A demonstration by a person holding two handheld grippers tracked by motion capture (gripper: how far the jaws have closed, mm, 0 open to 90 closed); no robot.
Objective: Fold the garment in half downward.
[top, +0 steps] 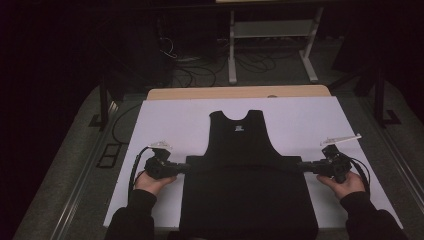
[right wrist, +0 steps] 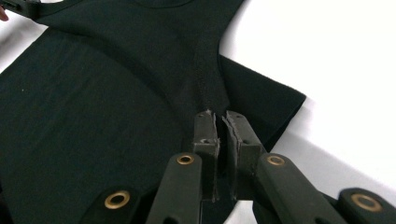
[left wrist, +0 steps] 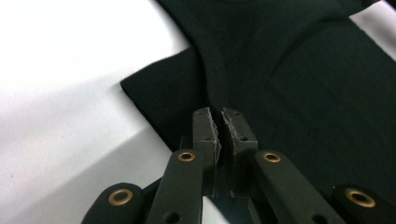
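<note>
- We saw a black sleeveless top (top: 240, 150) lying on the white sheet (top: 170, 120) that covered the counter, its neckline toward the far edge.
- The lower part of the garment was folded up toward the chest, so a straight fold line ran across it from 1 gripper to the other in the high view.
- The near portion of the cloth reached the front edge of the sheet, between the person's 2 dark sleeves.
- Our left gripper (top: 186, 167) sat at the left end of that fold line, held in the left hand (top: 150, 182).
- In the left gripper view the jaws of the left gripper (left wrist: 220, 126) were pressed almost together, pinching a ridge of the black fabric at the garment's side.
- A corner of the folded layer (left wrist: 154, 88) lay flat on the white sheet just beside those jaws.
- Our right gripper (top: 300, 165) sat at the right end of the fold line, held in the right hand (top: 345, 184).
- In the right gripper view the jaws of the right gripper (right wrist: 222, 122) were likewise nearly closed, pinching the seamed edge of the top.
- The fabric rose in a narrow raised strip from each pinch toward the armhole.
- Both grippers lay low over the counter, pointing inward at each other.
</note>
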